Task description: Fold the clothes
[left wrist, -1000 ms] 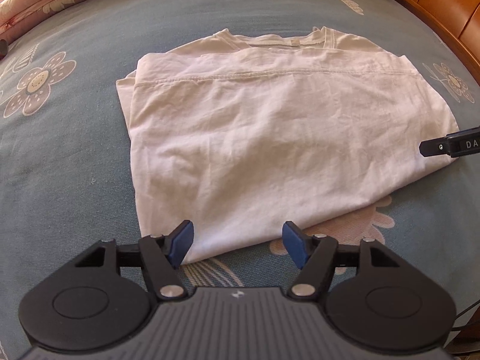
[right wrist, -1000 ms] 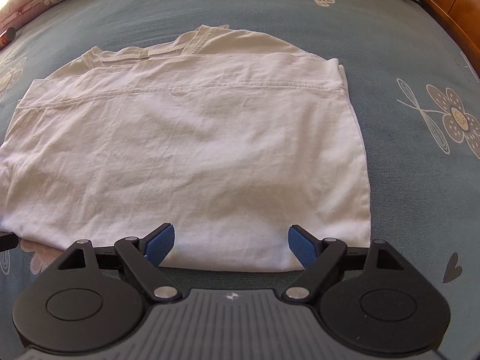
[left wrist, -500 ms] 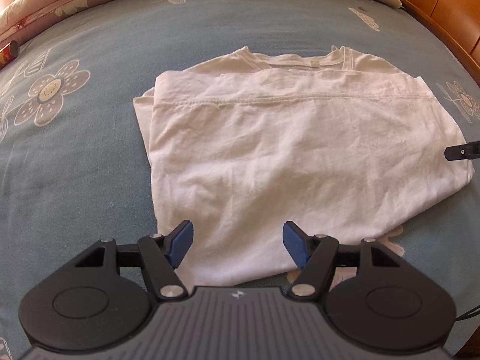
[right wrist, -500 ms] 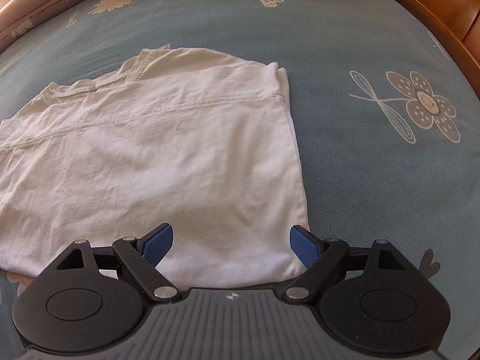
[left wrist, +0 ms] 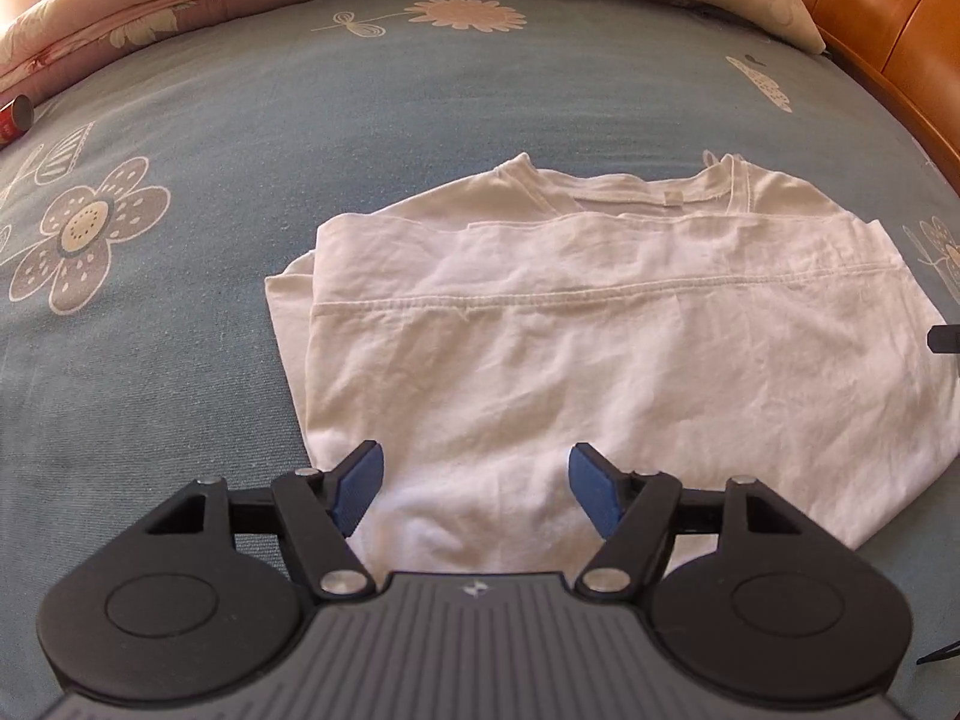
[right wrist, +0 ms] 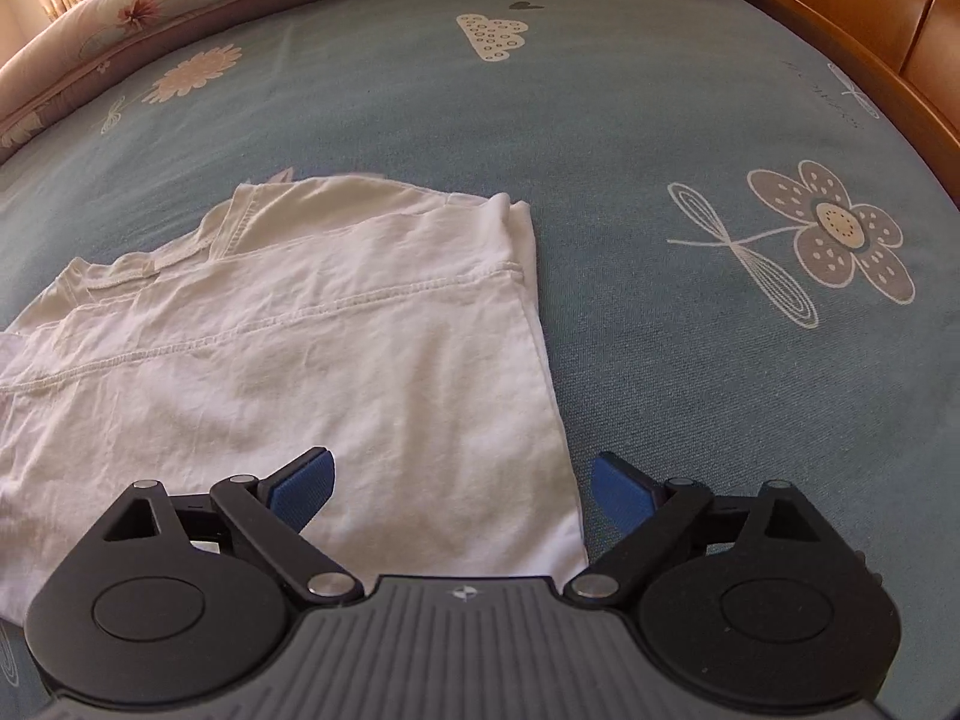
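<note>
Left wrist view: left gripper [left wrist: 477, 483] spread over white T-shirt [left wrist: 600, 372] | right gripper [right wrist: 461, 489] spread, straddling shirt edge | risk: pinching only the top layer undoes fold

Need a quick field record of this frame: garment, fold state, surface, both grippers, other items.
garment: white T-shirt
fold state: bottom folded up toward collar, hem seam across the top layer
surface: blue floral bedsheet
left gripper: open, over shirt's near left edge
right gripper: open, straddling shirt's near right corner
other: red can at far left edge of the bed
</note>
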A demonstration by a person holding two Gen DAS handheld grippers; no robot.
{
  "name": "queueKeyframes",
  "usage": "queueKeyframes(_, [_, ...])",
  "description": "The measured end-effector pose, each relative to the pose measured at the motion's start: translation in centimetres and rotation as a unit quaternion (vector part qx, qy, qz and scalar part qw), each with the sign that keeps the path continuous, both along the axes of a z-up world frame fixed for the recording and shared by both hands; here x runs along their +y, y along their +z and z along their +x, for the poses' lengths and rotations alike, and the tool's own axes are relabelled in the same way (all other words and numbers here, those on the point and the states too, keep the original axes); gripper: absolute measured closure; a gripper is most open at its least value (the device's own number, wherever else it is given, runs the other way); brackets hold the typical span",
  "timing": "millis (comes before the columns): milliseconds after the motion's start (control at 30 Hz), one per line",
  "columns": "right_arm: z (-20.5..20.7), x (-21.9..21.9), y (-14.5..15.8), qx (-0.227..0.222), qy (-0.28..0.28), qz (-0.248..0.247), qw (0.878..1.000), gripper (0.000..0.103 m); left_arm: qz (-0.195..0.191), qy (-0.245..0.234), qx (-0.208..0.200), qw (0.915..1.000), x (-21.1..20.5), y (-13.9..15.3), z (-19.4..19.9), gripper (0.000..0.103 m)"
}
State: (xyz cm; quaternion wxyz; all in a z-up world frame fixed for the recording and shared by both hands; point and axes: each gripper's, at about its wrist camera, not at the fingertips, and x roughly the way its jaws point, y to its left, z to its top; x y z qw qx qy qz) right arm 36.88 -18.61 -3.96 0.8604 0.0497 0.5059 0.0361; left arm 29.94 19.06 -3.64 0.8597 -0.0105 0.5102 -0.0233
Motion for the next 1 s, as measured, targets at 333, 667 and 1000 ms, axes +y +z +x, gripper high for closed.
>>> queueKeyframes(333, [1.6, 1.4, -1.3, 0.023, -0.003, 0.007, 1.0, 0.008, -0.023, 0.034, 0.017, 0.999, 1.0, -0.6, 1.6, 0.033])
queueKeyframes(667, [1.3, 9.0, 1.1, 0.003, 0.122, 0.053, 0.991, 0.008, -0.085, 0.147, 0.007, 0.9854, 7.5, -0.9, 3.2, 0.038])
queueKeyframes(1000, [-1.3, 14.9, 0.8, 0.039, 0.227, 0.095, 0.969, 0.008, -0.248, 0.187, -0.006, 0.9506, 13.9, -3.0, 4.0, 0.041])
